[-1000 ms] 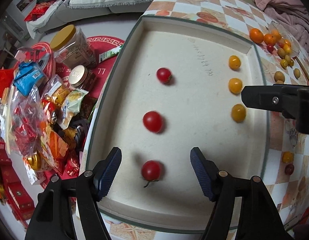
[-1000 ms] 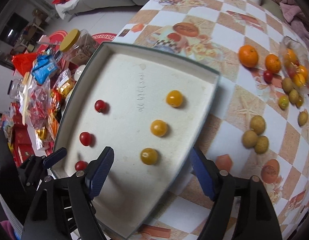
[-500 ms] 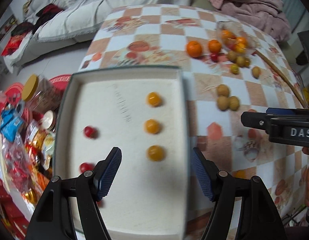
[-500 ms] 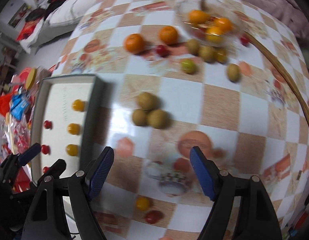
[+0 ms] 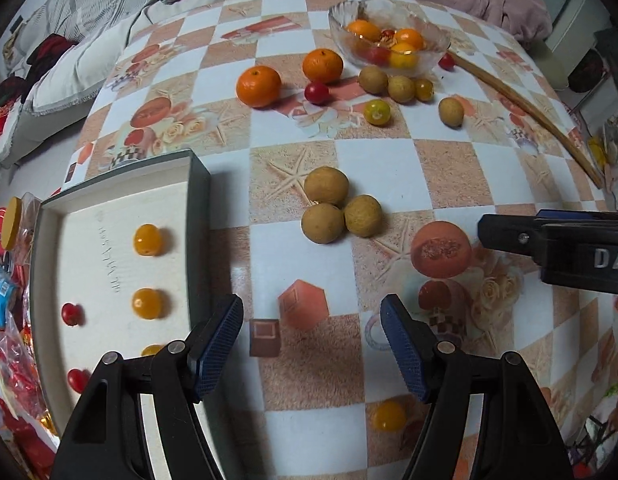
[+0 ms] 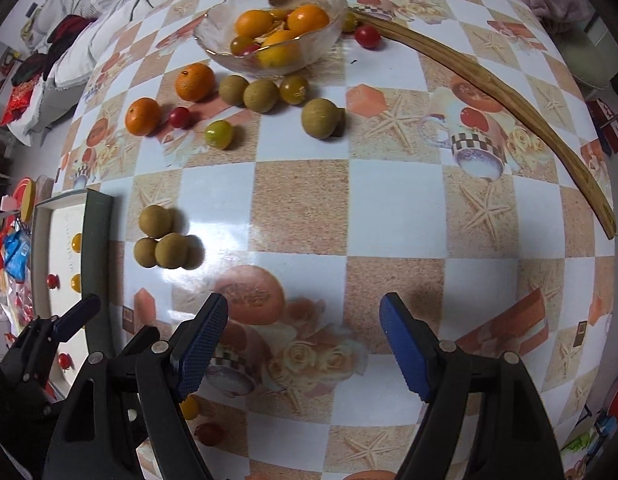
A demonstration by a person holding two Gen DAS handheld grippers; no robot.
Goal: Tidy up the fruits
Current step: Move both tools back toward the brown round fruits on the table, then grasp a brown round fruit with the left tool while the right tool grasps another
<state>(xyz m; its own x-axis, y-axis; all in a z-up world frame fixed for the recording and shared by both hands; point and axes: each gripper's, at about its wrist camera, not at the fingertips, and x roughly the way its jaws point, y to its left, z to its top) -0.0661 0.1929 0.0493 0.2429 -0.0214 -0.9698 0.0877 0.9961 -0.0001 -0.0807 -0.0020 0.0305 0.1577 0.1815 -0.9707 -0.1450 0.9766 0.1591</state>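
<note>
A white tray with a dark rim sits at the table's left edge, holding a column of yellow cherry tomatoes and a column of red ones. Three brown longans lie clustered right of the tray; they also show in the right wrist view. A glass bowl of oranges stands at the back. My left gripper is open and empty over the tablecloth beside the tray. My right gripper is open and empty over the table's middle. A loose yellow tomato lies near the front.
Two mandarins, a red tomato, more longans and small tomatoes lie near the bowl. A long wooden stick curves along the right. Snack packets lie on the floor left of the tray. A red tomato lies near the front edge.
Both grippers have swung right, away from the tray, to over the checked tablecloth. The tray has slid to the left of both views. Both grippers stay open and empty.
</note>
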